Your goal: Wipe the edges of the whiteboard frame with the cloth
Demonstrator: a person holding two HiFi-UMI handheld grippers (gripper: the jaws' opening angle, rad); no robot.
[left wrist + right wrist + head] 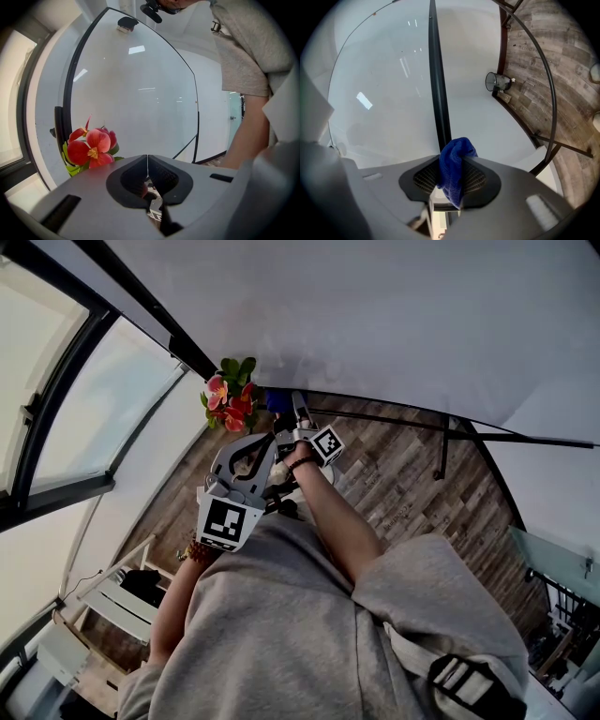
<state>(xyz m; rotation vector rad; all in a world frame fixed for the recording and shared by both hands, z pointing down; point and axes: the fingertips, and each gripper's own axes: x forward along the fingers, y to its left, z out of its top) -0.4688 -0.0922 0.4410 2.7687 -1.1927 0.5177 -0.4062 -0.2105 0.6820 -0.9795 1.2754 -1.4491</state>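
Observation:
The whiteboard (375,315) fills the upper head view, and its black frame edge (375,413) runs along the bottom. My right gripper (296,407) is shut on a blue cloth (277,401) held at that lower frame edge, next to the flowers. In the right gripper view the cloth (457,152) bulges up from between the jaws of the right gripper (451,163) and meets the black frame strip (437,93) just beyond it. My left gripper (269,442) hangs a little behind the right one. In its own view the left gripper (147,157) is shut with nothing in it.
Red and pink flowers (230,399) (91,147) stand by the board's lower corner. A wire wastebasket (497,82) sits on the wood floor (403,484). Black stand legs (441,451) cross the floor. Windows (56,381) are on the left, and a white chair (112,601) is behind me.

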